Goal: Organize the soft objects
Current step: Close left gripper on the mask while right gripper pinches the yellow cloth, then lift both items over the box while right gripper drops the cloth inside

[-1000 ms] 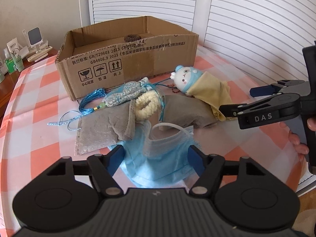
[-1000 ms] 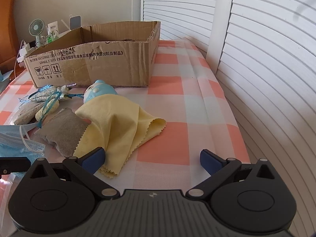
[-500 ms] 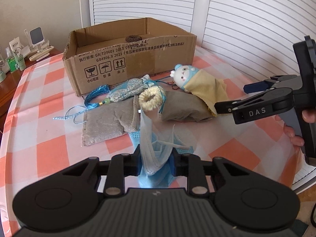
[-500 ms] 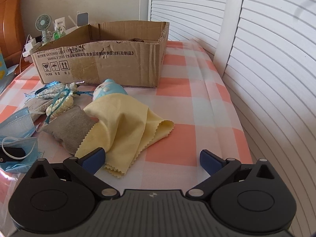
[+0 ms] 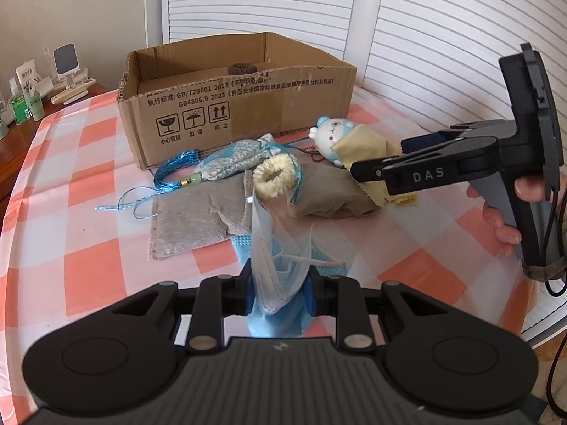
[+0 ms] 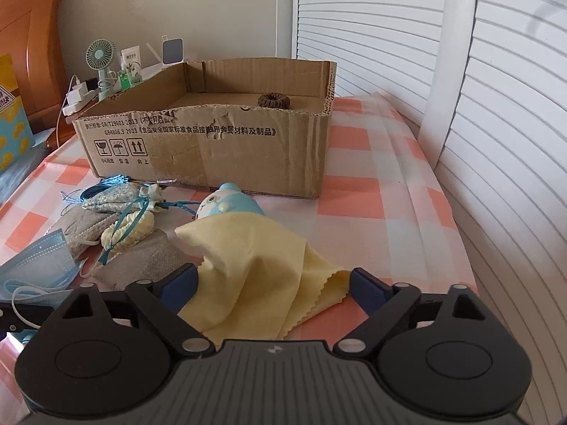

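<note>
a table with an orange and white checked cloth (image 5: 88,265) is standing in front of white louvered doors (image 5: 443,53), and a pile of soft things is lying on it. the left gripper (image 5: 278,292) is pinching a blue face mask (image 5: 280,283) tight between its two fingers, and the mask is bunching up and hanging out above and below the jaws. just ahead of this gripper a flat grey pouch (image 5: 191,219) is lying on the cloth, and a cream scrunchie (image 5: 274,177) is resting on its far edge. a little further ahead a patterned blue sachet (image 5: 234,159) with a blue tassel (image 5: 173,177) is lying, and behind it an open cardboard box (image 5: 241,117) is standing with a brown scrunchie (image 6: 273,100) inside, on the bottom.

the right gripper (image 6: 274,285) is closing its jaws, but they are standing wide and the pads are not pressing on anything. a yellow cloth (image 6: 255,265) is lying between its fingers, draped and folded, and its far end is covering the body of a small blue and white plush toy (image 6: 226,205) just ahead of the gripper. to the left of this gripper a second grey pouch (image 6: 141,258) is lying beside the yellow cloth, partly under it. a hand (image 5: 503,219) is holding the handle of the right gripper, at the right side in the left wrist view.
</note>
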The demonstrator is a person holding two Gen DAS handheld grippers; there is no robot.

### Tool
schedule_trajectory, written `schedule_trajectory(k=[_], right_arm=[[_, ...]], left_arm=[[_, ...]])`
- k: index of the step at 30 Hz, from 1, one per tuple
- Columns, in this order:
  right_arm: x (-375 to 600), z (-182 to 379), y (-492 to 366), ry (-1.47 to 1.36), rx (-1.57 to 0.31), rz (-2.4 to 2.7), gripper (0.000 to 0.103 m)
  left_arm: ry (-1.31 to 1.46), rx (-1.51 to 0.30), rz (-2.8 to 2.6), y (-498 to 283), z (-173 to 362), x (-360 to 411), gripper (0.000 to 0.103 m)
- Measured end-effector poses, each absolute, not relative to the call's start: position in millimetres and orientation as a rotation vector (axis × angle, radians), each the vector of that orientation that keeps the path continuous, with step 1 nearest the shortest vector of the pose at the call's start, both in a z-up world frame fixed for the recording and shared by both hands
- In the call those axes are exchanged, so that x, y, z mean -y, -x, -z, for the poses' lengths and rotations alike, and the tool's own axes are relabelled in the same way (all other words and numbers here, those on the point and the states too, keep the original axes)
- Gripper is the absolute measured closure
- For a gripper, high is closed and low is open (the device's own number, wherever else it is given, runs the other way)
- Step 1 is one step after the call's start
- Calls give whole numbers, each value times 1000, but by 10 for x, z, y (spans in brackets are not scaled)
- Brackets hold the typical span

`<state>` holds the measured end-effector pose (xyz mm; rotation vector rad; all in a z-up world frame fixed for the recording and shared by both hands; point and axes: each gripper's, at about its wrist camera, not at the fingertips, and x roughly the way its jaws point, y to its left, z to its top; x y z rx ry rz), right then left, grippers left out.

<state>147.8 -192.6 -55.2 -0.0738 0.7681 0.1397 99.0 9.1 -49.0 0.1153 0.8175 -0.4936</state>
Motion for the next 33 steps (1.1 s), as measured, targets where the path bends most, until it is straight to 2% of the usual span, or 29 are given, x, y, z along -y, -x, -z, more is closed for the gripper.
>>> schedule_trajectory(k=[1,3,7,8,11,24,33], right_arm=[[1918,537,-1465,80,-767,-142,22],[1898,508,-1419,104,-768,-143,41],[1914,481,-1323,118,-766,-160,67],[1929,477,-1311,113,-762,-163,77],[1955,448,-1294,99,-755,-164,88],[2196,63,-1115,115,-696,-139,89],[2107,-96,-1014,159,-671,-184,89]], left_arm=[[-115,-817,496,-988,489,-94,78],[-116,-817,499,-993,492,-95,78],[-122,-817,506,-1000,498,-88,78],[-122,-816,506,-1000,496,-87,78],[-126,-814,506,-994,492,-88,78],[-140,-793,511,-933,360,-136,79],[-182,-759,511,-869,98,-228,84]])
